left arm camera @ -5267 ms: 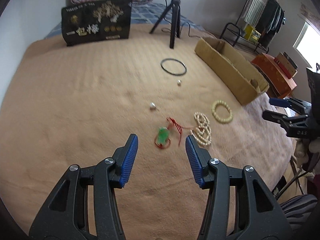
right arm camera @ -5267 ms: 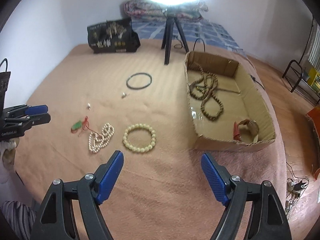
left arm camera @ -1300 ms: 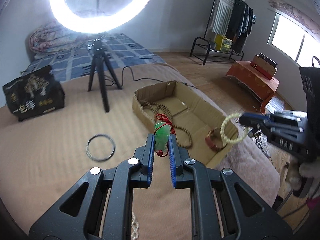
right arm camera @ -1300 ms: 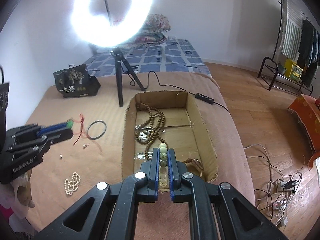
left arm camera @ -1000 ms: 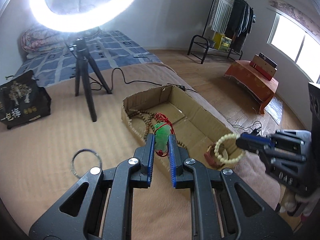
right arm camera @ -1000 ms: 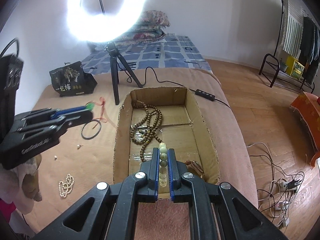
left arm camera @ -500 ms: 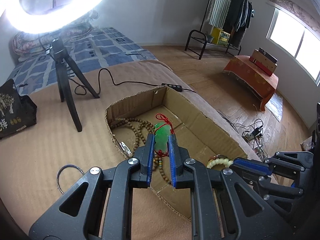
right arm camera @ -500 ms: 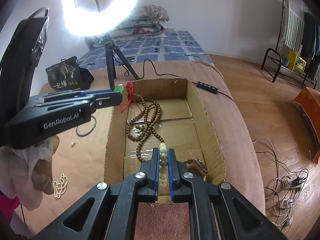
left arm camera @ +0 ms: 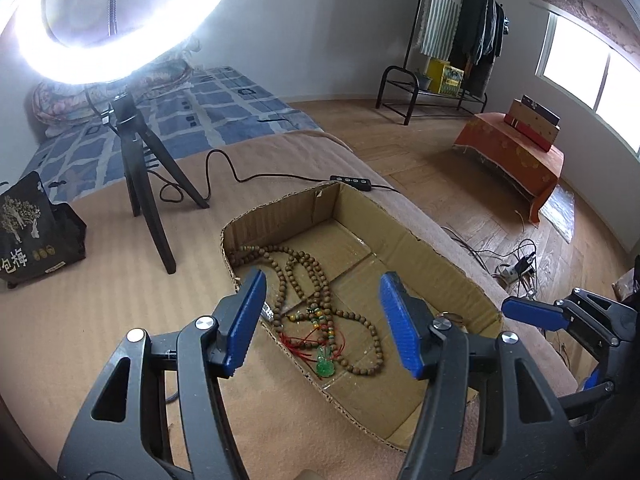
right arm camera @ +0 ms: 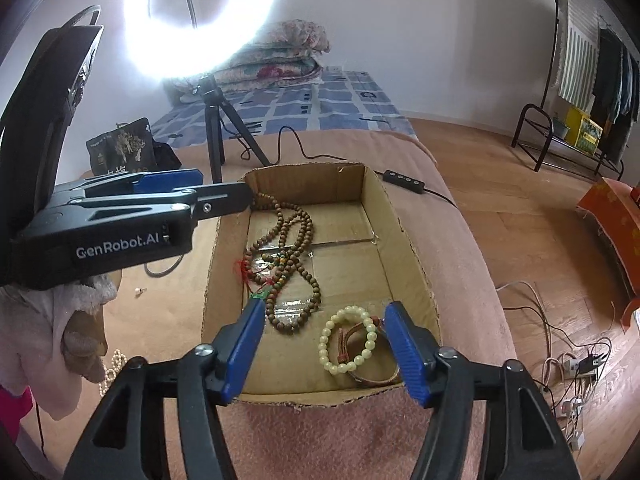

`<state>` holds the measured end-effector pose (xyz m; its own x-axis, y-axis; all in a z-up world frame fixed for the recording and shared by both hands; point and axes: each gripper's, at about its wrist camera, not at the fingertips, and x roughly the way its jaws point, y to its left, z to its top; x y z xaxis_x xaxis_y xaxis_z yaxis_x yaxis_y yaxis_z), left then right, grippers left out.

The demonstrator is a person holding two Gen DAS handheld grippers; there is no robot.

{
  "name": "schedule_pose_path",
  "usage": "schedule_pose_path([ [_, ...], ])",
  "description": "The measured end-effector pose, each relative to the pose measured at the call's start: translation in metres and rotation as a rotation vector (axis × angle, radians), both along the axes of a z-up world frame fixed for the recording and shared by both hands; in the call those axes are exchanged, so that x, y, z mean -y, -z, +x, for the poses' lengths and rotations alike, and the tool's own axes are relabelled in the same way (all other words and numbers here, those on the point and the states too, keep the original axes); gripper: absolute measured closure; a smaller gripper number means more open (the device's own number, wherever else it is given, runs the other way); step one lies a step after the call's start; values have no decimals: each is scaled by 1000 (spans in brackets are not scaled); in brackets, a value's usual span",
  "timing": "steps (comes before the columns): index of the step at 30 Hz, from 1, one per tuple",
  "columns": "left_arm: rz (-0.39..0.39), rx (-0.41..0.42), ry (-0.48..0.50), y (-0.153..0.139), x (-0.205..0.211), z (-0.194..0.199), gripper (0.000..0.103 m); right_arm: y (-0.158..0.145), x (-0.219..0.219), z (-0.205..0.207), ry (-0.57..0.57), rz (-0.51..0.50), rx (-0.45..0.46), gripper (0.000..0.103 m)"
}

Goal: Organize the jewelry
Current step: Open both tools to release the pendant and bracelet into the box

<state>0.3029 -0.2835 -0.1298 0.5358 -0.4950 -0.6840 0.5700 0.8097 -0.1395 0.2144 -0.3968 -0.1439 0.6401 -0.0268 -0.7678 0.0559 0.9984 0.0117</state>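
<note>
Right wrist: both grippers opening, empty, over cardboard box (right arm camera: 404, 236); tripod (right arm camera: 216, 128) behind.

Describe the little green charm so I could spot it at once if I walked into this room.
Find the open cardboard box on the tan blanket, past the ring light's tripod. Inside, a long strand of brown wooden beads snakes along the floor. The green charm lies at its near end on a tangle of red cord: the only bright, translucent green piece there.

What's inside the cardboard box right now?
Inside the cardboard box: brown bead necklace, green pendant, pale bead bracelet over a brown strap. The near-left corner is hidden.
</note>
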Motion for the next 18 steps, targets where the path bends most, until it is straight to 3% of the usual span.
schedule_pose_path([
  [7, 2, 5, -7, -7, -12, -8, 42, -7, -1, -9, 21, 5, 12, 31],
  [18, 1, 67, -53, -42, -55, -24, 42, -29, -15, -29, 25, -5, 46, 26],
])
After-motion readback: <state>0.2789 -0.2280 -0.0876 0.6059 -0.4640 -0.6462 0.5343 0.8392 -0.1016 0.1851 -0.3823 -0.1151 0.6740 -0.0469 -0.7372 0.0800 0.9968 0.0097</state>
